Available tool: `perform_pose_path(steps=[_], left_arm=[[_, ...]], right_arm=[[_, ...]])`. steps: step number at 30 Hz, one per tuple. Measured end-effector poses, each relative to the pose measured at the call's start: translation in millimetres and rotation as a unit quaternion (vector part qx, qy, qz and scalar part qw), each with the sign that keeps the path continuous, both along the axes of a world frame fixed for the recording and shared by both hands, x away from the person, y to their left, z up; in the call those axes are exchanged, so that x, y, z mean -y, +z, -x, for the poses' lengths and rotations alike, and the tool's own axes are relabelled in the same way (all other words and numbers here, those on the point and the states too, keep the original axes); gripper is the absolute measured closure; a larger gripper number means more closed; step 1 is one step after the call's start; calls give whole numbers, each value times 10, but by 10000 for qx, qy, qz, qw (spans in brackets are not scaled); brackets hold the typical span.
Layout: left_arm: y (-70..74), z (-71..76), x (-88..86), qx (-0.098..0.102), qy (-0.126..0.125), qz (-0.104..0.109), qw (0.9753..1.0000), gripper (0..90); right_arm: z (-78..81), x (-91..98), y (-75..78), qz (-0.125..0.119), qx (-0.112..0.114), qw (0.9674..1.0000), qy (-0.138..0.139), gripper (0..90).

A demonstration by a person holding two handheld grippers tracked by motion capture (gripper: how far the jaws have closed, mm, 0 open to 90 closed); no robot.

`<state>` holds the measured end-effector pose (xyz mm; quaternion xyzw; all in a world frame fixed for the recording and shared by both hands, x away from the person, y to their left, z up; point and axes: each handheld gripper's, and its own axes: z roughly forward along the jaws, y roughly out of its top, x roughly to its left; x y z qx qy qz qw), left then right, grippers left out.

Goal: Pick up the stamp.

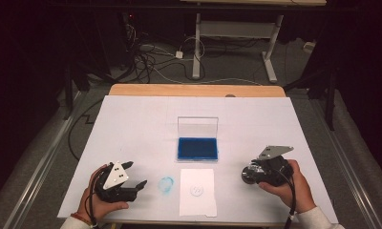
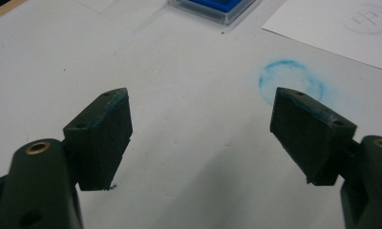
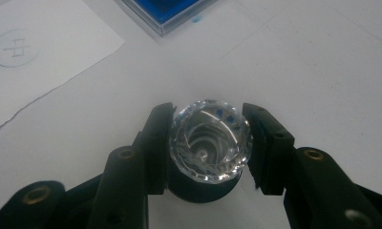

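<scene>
Here the right gripper has its jaws clamped on a stamp with a clear faceted knob, one pad on each side of its round body. The knob looks hard, smooth and light, likely slippery where it bulges, so the black base just below it seems the surer hold. Ahead of the jaws lie the blue ink pad and a paper sheet. The left gripper rests with jaws wide and empty over the counter.
</scene>
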<state>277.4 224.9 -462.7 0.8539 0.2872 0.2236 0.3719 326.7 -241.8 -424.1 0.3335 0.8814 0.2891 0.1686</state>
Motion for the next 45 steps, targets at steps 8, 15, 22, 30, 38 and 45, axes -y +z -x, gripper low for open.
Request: perform_pose_path(steps=[8,15,22,30,38,45], left_arm=[[21,0,-34,32,-32,242,9997,210],[3,-68,-50,57,25,243,9997,182],[24,-33,-42,137,-2,211,9997,177],[21,-26,-45,163,-24,215,9996,176],[6,-42,-71,115,38,200,9997,176],[-4,-45,-78,103,113,239,9996,176]], right_arm=[[-1,17,17,72,69,9999,59,572],[-10,84,134,-201,439,9988,-111,572],[-25,84,278,-359,780,9962,-135,573],[-30,-36,428,-501,1226,9912,-10,573],[-141,-141,562,-725,1475,9864,32,573],[-260,-290,652,-933,1697,9809,157,573]])
